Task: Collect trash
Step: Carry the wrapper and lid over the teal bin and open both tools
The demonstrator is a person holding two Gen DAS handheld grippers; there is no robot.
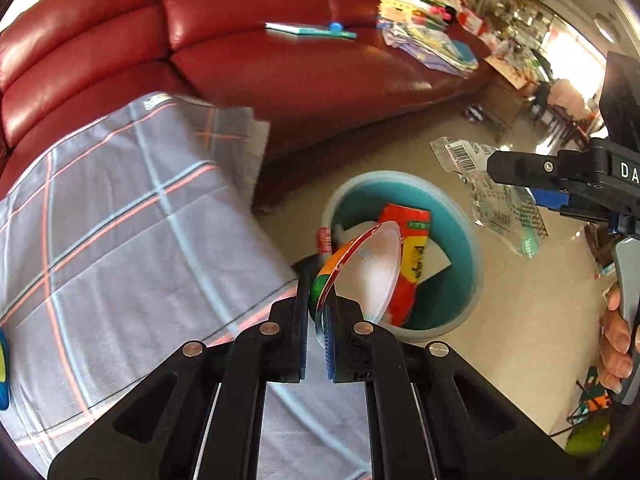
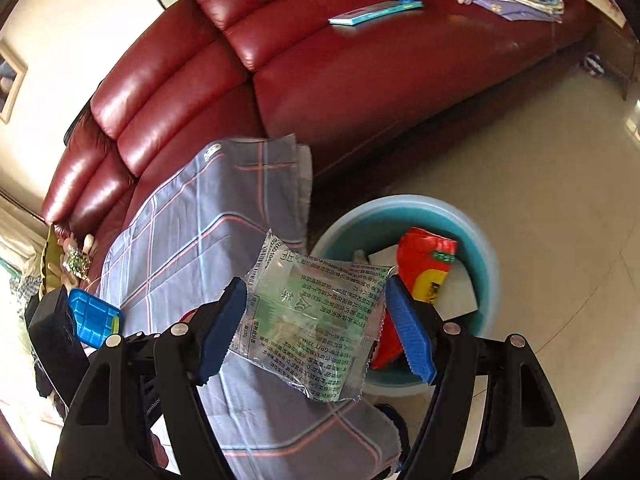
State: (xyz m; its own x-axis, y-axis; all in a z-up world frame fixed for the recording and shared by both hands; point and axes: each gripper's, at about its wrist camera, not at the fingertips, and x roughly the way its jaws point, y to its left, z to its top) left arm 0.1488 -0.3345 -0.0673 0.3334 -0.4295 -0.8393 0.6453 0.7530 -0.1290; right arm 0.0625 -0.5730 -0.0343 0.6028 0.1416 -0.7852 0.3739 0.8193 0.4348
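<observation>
A: Risks from here? Both tongs loaded, bin below.

B: Left tongs are clenched on the rim of a clear plastic lid with an orange-green printed band. The grip is at the lid's very edge, most of it cantilevers out over the bin mouth. Judgement: a light disc, so on release it could sail and clip the rim instead of dropping in.

A: Right side?

B: Right tongs hold a clear printed wrapper. The pads sit at its two side edges with the jaws spread wide, so it is spanned rather than pinched. In the left wrist view the wrapper hangs from them near the bin's far side, apparently past the rim, over floor. I'd expect a limp film to flutter on release; if let go there it likely lands on the floor.

A: Anything else?

B: The bin already holds a red-yellow packet and white paper, standing tall. New pieces could rest on top and slide out. The checked cloth hangs just beside the bin; a drifting wrapper could end on it.

A: Pose?

B: Both tongs angled steeply down toward the bin. Left is above the near rim. A hand grips the right handle at the frame's right edge.
</observation>
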